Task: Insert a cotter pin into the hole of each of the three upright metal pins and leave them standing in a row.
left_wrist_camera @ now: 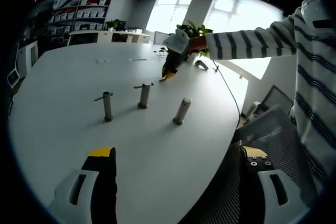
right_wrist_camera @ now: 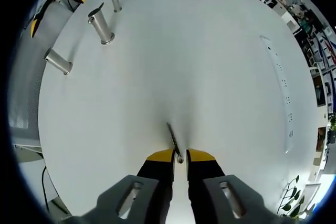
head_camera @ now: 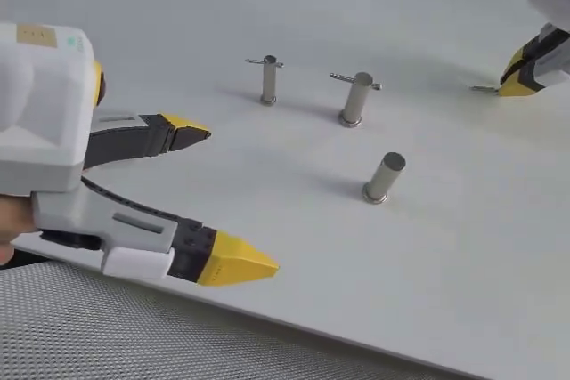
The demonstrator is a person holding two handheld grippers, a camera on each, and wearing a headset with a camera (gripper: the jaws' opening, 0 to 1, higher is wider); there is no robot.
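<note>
Pickup of third cotter pin (right_wrist_camera: 172, 136): right gripper (right_wrist_camera: 180, 156) clenched on it at tabletop (head_camera: 267, 6), bare metal pin (head_camera: 385, 175) well ahead-left of its jaws, left gripper (head_camera: 242, 200) idle and released; next lift, thread it through that pin.

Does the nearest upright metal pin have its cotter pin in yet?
Out. The nearest metal pin stands bare; the right gripper pinches a cotter pin far from it.
</note>
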